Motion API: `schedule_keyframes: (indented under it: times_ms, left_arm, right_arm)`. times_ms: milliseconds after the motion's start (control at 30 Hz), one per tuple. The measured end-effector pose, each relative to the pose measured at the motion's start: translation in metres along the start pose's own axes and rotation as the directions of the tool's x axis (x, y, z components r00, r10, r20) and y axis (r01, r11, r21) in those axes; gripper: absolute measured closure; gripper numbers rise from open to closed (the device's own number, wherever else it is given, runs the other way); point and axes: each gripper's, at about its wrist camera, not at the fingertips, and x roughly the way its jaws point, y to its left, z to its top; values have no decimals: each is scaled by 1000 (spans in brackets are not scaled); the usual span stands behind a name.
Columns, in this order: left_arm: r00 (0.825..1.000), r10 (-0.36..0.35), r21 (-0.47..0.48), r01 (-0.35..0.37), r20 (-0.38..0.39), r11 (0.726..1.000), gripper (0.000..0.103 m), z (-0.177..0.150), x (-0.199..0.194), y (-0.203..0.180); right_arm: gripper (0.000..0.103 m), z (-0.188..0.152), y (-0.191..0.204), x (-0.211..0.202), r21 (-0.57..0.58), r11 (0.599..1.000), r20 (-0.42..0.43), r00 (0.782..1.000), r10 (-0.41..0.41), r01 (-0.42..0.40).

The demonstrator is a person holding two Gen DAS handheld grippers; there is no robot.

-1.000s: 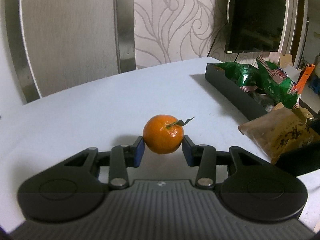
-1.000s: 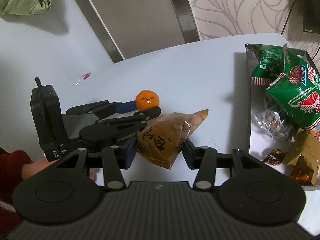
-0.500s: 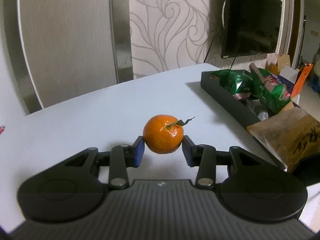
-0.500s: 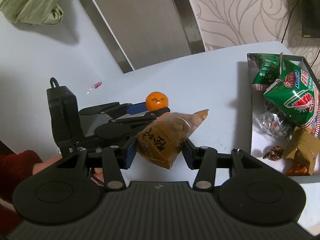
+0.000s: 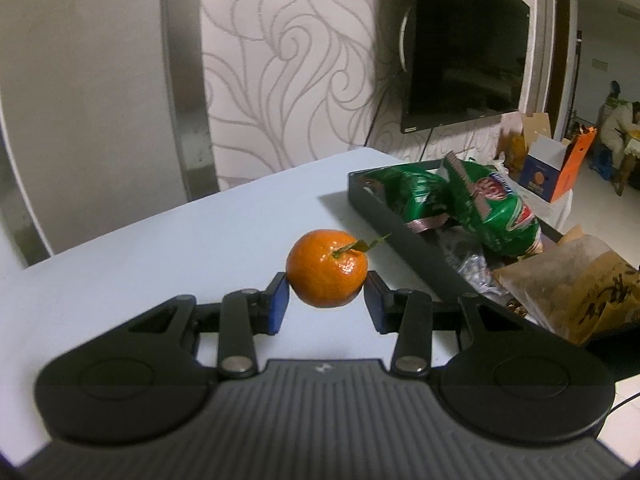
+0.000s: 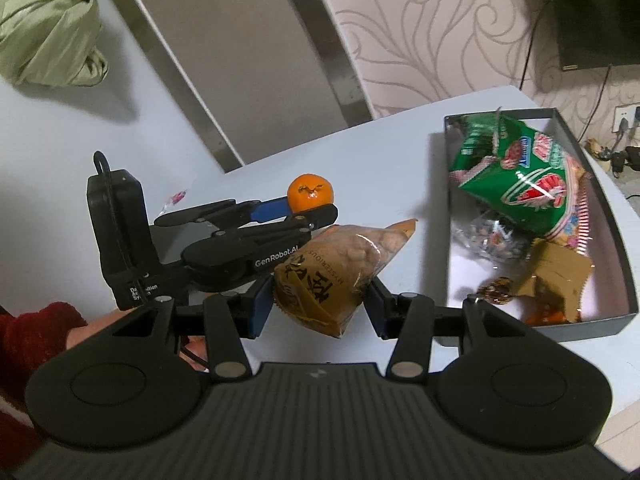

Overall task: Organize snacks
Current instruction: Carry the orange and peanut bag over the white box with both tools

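My left gripper (image 5: 326, 300) is shut on an orange mandarin (image 5: 327, 268) with a small leaf, held above the white table (image 5: 160, 256). From the right wrist view the same mandarin (image 6: 310, 193) shows at the tips of the left gripper (image 6: 316, 210). My right gripper (image 6: 318, 306) is shut on a brown bag of nuts (image 6: 332, 276), also lifted off the table. The bag (image 5: 576, 288) appears at the right edge of the left wrist view. A dark tray (image 6: 624, 272) to the right holds green snack bags (image 6: 516, 176), a clear packet and wrapped sweets.
A small wrapped candy (image 6: 176, 197) lies on the table beyond the left gripper. A green cloth bundle (image 6: 48, 28) sits at the far left. A red sleeve (image 6: 36, 332) shows at the lower left. A wall-mounted TV (image 5: 468, 48) and cardboard boxes (image 5: 552, 168) lie beyond the table.
Both grippers have risen and drifted toward the tray with their loads still held. The tray now sits closer and more fully in both views.
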Motion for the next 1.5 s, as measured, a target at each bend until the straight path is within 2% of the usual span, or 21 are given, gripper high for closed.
schedule_keyframes:
  times_ms: [367,700,800,1200,1333,1500]
  left_arm:
    - [996,-84,32,83,15,996,59,16,8,-35]
    - [980,-199,65,199,-14,978,59,18,26,-81]
    - [976,-217,79,218,-22,973,59,19,34,-92]
    - [980,-198,87,199,-15,976,59,33,61,-100]
    - [983,-180,97,183,-38,978,59,32,77,-99]
    - [985,-171,92,173,-35,981,60,33,78,-97]
  right_arm:
    - [48,0,-30,-20,55,997,35,997,-61,59]
    - [48,-3,-76,-41,133,978,52,985,-168,159]
    - [48,-4,-86,-45,151,974,49,983,-177,168]
    - [48,2,-107,-43,138,970,25,978,-206,201]
    - [48,8,-111,-38,129,971,18,979,-203,199]
    - [48,17,-108,-27,103,978,4,983,-184,182]
